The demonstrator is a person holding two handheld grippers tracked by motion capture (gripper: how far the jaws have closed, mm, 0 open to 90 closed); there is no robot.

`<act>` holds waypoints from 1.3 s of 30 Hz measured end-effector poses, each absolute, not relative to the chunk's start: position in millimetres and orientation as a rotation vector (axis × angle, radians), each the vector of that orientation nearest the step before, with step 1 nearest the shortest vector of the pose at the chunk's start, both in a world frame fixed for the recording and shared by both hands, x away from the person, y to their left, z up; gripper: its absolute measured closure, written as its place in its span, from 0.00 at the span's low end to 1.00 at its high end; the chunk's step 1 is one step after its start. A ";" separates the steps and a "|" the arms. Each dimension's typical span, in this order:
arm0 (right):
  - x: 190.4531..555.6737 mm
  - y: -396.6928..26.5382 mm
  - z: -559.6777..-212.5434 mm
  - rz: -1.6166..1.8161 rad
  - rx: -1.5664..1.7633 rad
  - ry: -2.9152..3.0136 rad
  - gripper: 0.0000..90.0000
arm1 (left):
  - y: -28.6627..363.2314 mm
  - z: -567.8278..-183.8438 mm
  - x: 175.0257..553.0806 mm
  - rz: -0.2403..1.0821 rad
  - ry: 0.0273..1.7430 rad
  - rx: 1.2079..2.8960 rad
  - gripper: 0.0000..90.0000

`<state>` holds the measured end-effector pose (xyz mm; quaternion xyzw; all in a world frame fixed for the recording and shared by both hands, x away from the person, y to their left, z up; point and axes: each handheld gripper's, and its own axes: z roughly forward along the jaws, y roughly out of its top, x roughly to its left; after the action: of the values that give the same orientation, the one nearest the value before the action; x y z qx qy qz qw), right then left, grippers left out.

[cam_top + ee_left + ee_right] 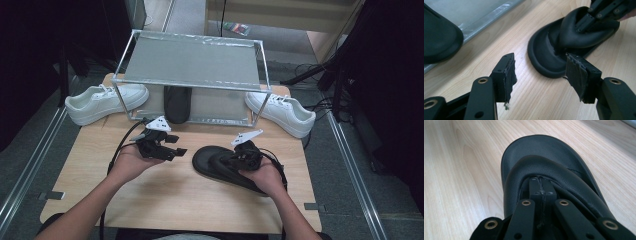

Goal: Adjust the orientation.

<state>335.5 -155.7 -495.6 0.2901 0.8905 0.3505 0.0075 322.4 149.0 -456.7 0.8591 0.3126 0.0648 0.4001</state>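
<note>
Here the right gripper (pixel 239 159) has its jaws closed together and tucked under the strap of the black slipper (pixel 220 165), which lies on the wooden table (pixel 165 200) in front of the metal shoe rack (pixel 192 65). In the right gripper view the two pads meet flat, with no strap pinched between them (so the slipper hangs on the jaws like a hook rather than sitting in a true grip). To carry it well, I judge the jaws should keep tilted upward so the strap cannot slide off the tips, and the lift should be slow, toe leading toward the rack's lower shelf beside the other black slipper (pixel 177 102) already stowed there. The left gripper (pixel 172 150) holds its jaws wide apart with nothing between them, just left of the slipper; it could steady the toe.

The slipper's heel is covered by the right hand (pixel 265 177). The stowed slipper's front end is hidden under the rack's top shelf. White sneakers (pixel 102 102) flank the rack; whether the strap's torn-looking edge in the left gripper view is damage I cannot tell.
</note>
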 end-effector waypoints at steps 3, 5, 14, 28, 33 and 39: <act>338.6 -152.9 -496.0 1.100 0.929 2.770 1.00 | 148.1 -457.1 322.7 0.120 0.802 2.163 0.46; 340.7 -151.5 -495.7 1.097 0.934 2.765 1.00 | 148.0 -456.6 322.6 0.101 0.802 2.155 0.47; 352.4 -144.8 -497.2 1.121 0.994 2.716 1.00 | 146.1 -459.2 322.3 0.100 0.779 2.186 0.54; 359.5 -158.5 -481.5 1.208 1.047 2.616 1.00 | 150.0 -453.3 320.1 0.043 0.751 2.130 1.00; 353.8 -176.5 -472.8 1.192 1.052 2.570 1.00 | 148.1 -450.9 318.1 0.053 0.726 2.120 1.00; 346.1 -195.6 -472.5 1.145 1.077 2.562 1.00 | 146.6 -454.2 319.0 0.084 0.722 2.136 1.00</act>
<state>346.1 -195.6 -472.5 0.3576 0.8504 0.3801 0.0676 319.0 146.6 -454.2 0.8554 0.2893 0.0335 0.4284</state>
